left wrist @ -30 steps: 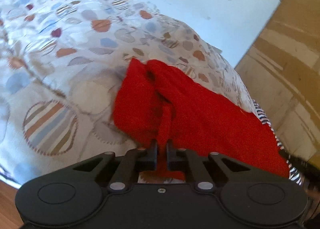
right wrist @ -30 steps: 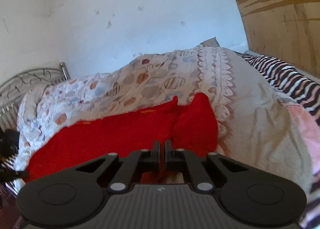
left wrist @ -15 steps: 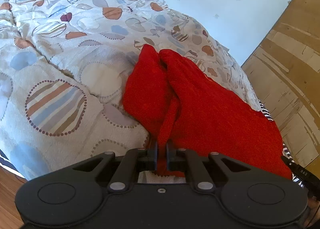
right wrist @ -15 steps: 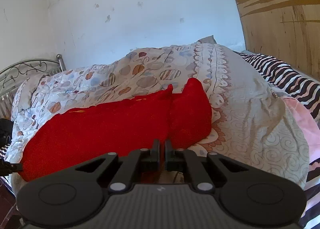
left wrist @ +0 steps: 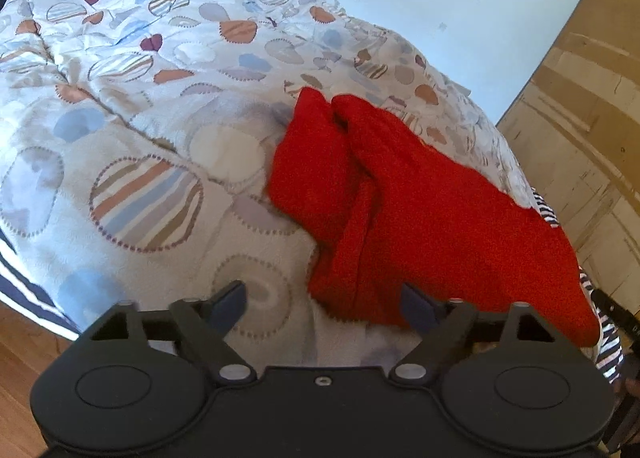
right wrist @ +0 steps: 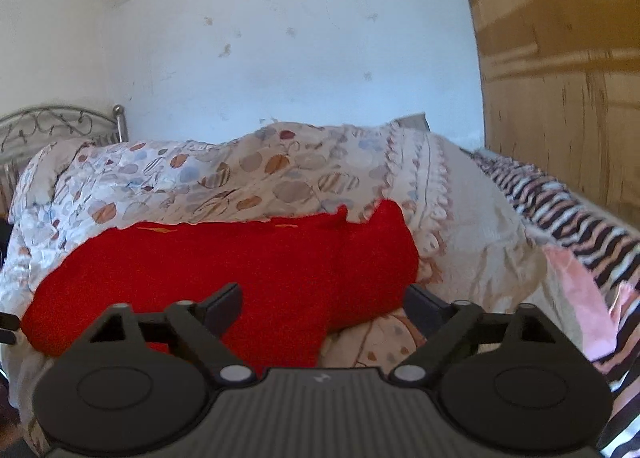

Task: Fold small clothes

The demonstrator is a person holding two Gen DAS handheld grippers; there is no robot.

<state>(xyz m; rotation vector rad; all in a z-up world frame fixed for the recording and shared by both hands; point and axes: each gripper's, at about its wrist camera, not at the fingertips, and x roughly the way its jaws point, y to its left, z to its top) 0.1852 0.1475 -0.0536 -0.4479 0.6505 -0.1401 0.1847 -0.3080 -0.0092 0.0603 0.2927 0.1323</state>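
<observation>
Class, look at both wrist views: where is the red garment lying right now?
The red garment lies on the patterned quilt, just ahead of both opening grippers, near the striped bedding by the wooden panel.

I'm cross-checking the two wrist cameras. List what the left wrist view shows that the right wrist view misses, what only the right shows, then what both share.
Only the left wrist view: wooden floor below the bed edge and the left gripper, its fingers opening, clear of the cloth.

Only the right wrist view: a metal bed frame, a pink cloth and the right gripper, fingers opening.

Both: the red garment on the patterned quilt, a striped fabric, the wooden panel and the white wall.
</observation>
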